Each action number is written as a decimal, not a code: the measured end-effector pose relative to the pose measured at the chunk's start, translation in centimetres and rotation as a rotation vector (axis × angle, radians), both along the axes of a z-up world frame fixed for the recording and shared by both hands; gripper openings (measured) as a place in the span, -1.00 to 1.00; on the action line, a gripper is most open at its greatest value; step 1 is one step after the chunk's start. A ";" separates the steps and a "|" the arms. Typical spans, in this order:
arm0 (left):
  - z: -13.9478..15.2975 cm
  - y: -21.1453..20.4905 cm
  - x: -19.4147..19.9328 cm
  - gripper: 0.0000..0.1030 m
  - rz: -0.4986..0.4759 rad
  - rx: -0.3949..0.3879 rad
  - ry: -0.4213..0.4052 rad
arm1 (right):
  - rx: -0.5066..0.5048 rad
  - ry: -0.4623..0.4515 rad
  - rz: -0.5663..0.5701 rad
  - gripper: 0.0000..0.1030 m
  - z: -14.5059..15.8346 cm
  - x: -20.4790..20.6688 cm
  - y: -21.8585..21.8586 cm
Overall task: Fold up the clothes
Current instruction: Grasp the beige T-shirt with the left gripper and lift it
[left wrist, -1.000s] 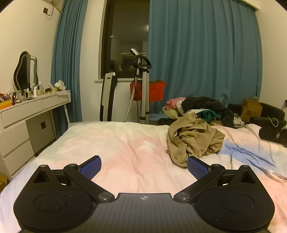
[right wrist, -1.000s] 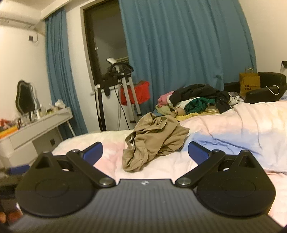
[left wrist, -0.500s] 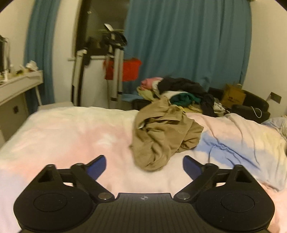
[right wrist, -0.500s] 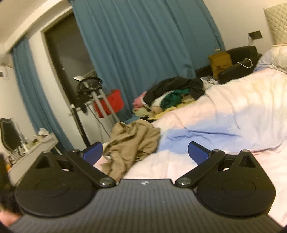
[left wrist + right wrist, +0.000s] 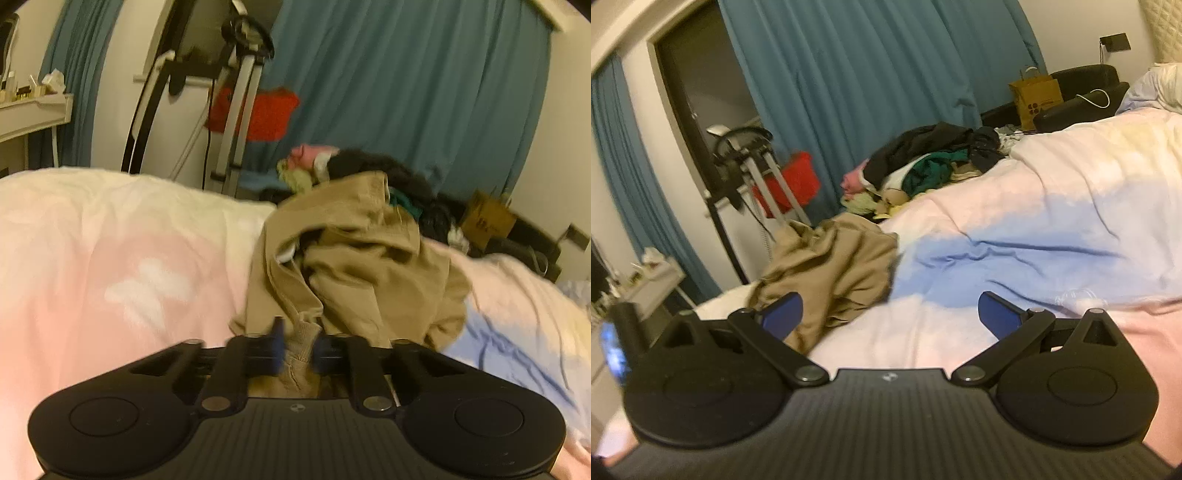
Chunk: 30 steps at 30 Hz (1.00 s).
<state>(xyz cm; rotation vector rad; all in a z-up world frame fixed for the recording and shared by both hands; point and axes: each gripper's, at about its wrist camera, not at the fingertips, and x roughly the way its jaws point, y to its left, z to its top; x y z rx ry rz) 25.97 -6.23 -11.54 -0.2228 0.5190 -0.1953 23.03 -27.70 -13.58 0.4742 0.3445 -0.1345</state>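
- left gripper (image 5: 298,349): blue pads pinched in on a ribbed cuff or hem of the tan garment (image 5: 354,266); fabric sits right between the fingertips, so it's holding cloth. Frame is motion-blurred, grip depth hard to judge.
- tan garment: crumpled heap straight ahead of the left gripper, lying on the pink-white-blue duvet (image 5: 110,258); rest of it piles up beyond the pinched edge.
- right gripper (image 5: 890,314): pads spread wide, nothing between them. Garment (image 5: 831,273) is ahead and off to its left, near its left pad but whether they touch can't be told; blue patch of duvet directly ahead.
- handling guess: soft, light, limp knit; will drape and sag, no stiffness, not fragile. One-point pinch will just drag the bundle in a rope.
- where to grab: ribbed hem or cuff is thicker, least likely to slip. Right gripper should take a second edge or corner of the same hem, apart from the left's hold, so it can be spread flat.
- risk: sleeves tangled inside the heap, layers may come up together.
- clothes pile (image 5: 934,162) beyond the far bed edge, well apart from both grippers, untouched.
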 end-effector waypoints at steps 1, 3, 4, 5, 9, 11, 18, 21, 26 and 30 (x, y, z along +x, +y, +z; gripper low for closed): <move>0.3 0.5 -0.2 -0.83 0.006 -0.016 -0.014 | -0.004 0.002 -0.005 1.00 -0.4 0.6 0.0; 1.3 1.1 -1.3 -0.86 0.008 -0.014 -0.058 | -0.013 -0.010 -0.009 1.00 -0.9 1.4 0.1; 2.0 1.4 -2.1 -0.86 0.006 -0.010 -0.080 | -0.031 -0.019 -0.006 1.00 -1.0 1.7 0.4; 2.8 1.9 -2.9 -0.87 0.004 -0.010 -0.099 | -0.049 -0.030 -0.003 1.00 -1.1 2.0 0.6; 6.7 4.3 -7.3 -0.87 -0.004 -0.014 -0.193 | -0.101 -0.089 0.034 1.00 -0.7 2.1 2.0; 8.5 5.2 -10.0 -0.87 -0.014 -0.016 -0.235 | -0.125 -0.128 0.064 1.00 -0.1 1.7 2.8; 14.3 9.4 -19.2 -0.88 0.010 -0.053 -0.374 | -0.255 -0.283 0.157 1.00 3.2 -2.6 5.9; 16.5 12.2 -22.3 -0.88 0.040 -0.106 -0.406 | -0.281 -0.290 0.205 1.00 4.8 -4.9 7.3; 17.6 14.7 -25.9 -0.88 0.048 -0.111 -0.360 | -0.203 -0.212 0.296 1.00 6.9 -8.7 10.4; 16.2 16.4 -26.6 -0.88 0.073 -0.141 -0.219 | -0.161 -0.157 0.423 1.00 7.9 -7.4 13.1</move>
